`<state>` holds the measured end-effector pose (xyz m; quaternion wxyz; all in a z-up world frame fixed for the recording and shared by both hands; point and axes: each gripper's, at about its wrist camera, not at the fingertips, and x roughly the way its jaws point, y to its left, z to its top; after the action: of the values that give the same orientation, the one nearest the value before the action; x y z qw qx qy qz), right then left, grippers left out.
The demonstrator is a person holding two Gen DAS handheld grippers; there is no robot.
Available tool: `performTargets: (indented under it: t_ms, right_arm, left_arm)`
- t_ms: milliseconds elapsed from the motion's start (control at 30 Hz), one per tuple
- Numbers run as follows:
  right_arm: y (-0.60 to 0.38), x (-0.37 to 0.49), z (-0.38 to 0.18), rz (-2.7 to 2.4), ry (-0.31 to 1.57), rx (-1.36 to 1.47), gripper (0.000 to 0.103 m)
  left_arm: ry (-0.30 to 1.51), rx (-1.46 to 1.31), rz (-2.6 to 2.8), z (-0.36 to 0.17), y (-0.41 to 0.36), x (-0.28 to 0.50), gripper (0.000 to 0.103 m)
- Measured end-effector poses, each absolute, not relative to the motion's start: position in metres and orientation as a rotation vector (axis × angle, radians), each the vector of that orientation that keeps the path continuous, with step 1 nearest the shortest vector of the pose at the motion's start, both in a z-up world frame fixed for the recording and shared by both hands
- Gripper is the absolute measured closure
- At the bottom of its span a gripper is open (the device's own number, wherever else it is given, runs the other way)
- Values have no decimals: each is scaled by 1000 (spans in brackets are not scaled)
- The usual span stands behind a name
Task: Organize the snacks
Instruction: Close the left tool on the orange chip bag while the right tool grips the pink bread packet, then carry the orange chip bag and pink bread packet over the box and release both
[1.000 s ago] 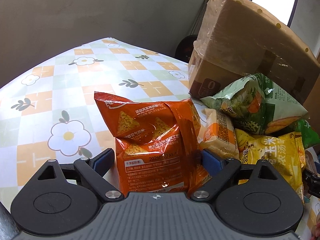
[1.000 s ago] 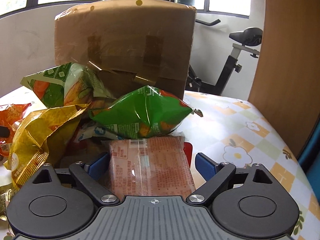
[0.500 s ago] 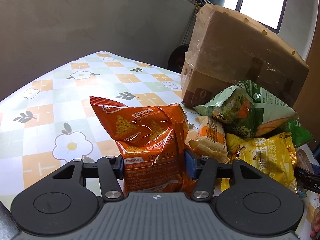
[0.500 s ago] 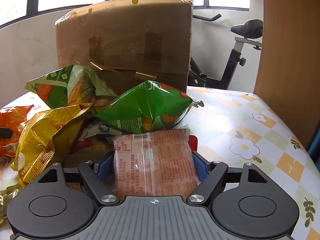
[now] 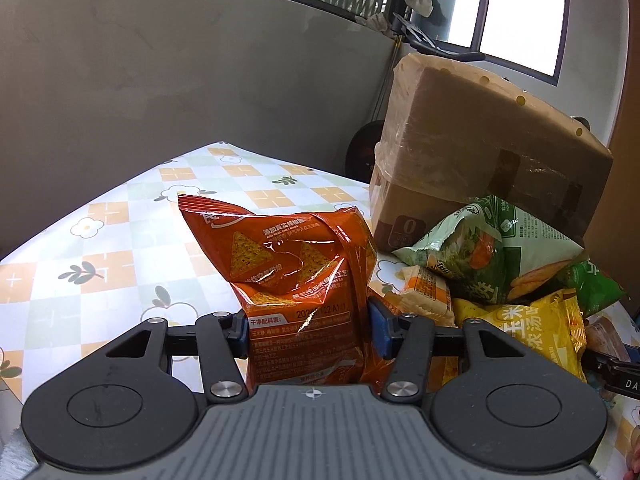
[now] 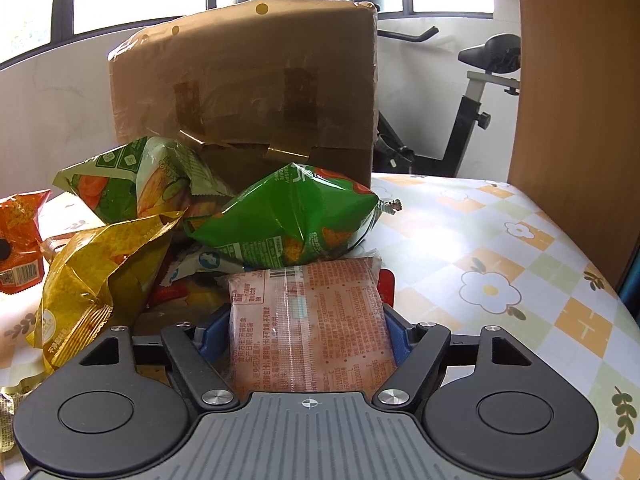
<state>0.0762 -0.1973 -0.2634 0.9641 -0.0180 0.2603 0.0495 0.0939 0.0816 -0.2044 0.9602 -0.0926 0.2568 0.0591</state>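
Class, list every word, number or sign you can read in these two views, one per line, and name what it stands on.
"2024" then partly creased digits: orange chip bag, with Chinese print.
"0": cardboard box.
"CRISPY CORN": green bag.
"DA", cut off: black part at the left view's right edge.
Large Chinese characters: yellow bag.
Fine print on pink packet: too small.

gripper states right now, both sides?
Left gripper: closed on the orange chip bag.
Right gripper: jaws closing on the pink packet, pads touching its sides.
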Motion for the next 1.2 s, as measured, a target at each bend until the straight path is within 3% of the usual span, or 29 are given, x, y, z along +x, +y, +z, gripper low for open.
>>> performTargets:
  t_ms: [633, 1200]
  right_arm:
    - [-218, 57, -242, 64, 561, 33, 33]
    - [-243, 44, -200, 23, 454, 93, 33]
  left_arm:
    - [451, -176, 98, -179, 86, 76, 47]
    - [372, -130, 54, -143, 85, 69, 47]
